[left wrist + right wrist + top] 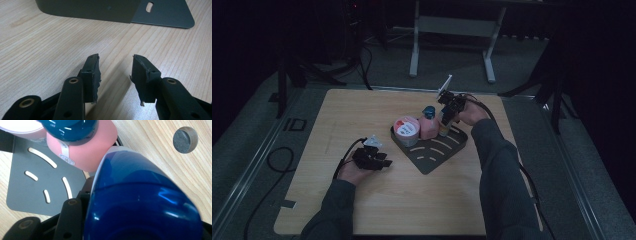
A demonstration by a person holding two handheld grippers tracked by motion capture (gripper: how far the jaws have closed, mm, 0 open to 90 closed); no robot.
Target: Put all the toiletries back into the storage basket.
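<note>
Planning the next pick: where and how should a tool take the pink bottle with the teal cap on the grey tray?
Grip the pink bottle with the teal cap across its pink body, below the cap, coming from above. It stands upright on the grey slotted tray, with the round pink tub close on one side and the right tool, shut on a blue-capped container, on the other.

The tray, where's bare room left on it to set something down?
Tray: its slotted front corner, nearest the person, is free. The back is crowded: tub, pink bottle and the blue-capped bottle in the right tool.
</note>
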